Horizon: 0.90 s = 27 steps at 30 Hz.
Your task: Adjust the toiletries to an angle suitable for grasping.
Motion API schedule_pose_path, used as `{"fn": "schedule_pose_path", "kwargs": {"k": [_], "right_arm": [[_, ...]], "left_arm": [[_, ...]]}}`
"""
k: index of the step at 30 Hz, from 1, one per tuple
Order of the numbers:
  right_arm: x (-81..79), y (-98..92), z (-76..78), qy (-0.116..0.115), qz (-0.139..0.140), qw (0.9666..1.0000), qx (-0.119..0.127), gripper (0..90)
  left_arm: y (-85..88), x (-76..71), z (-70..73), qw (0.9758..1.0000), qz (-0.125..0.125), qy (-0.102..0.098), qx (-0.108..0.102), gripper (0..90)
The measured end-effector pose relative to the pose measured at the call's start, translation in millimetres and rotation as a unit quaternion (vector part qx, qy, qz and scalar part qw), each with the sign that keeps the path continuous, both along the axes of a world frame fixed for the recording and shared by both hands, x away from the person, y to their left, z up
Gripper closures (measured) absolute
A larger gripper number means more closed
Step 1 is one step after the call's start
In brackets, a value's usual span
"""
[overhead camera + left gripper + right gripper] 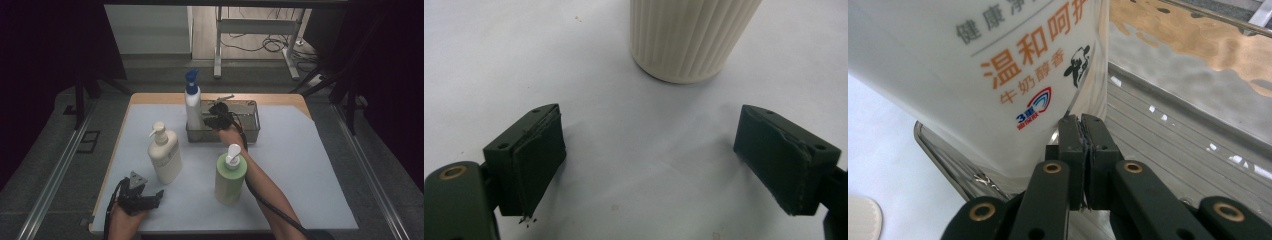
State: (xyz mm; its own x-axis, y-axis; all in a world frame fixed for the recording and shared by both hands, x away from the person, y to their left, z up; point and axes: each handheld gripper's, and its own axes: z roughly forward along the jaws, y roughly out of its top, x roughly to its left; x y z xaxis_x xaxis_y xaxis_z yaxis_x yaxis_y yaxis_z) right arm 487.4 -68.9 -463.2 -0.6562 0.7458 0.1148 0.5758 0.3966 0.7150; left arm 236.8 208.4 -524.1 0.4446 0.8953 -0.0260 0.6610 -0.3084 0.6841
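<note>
My left tongs [156, 196] sit released at the near table [300, 165] edge, jaws wide apart, just short of the cream bottle [165, 156]. Farther off, my right tongs [212, 120] are clenched on nothing inside the metal tray [250, 131], beside the blue-capped bottle [193, 107] standing at its left end.

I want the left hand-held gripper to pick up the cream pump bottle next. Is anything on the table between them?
Nothing visible. The left hand-held gripper has its jaws wide open, and bare white table cover runs from them to the base of the cream pump bottle, which stands upright just ahead. The green bottle stands off to the side.
</note>
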Motion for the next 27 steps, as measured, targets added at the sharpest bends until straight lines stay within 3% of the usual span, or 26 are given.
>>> {"fn": "schedule_pose_path", "kwargs": {"k": [12, 27], "right_arm": [[-3.0, -5.9, 3.2, 0.000, 0.001, 1.0000, 0.000, 74.6], [-14.5, -26.5, 17.0, -0.017, 0.005, 0.9998, 0.010, 50.3]], "left_arm": [[0.3, -0.1, 0.2, 1.0000, -0.002, 0.001, 0.002, 12.7], [0.3, -0.1, 0.2, 1.0000, -0.001, 0.001, 0.002, 12.6]]}}
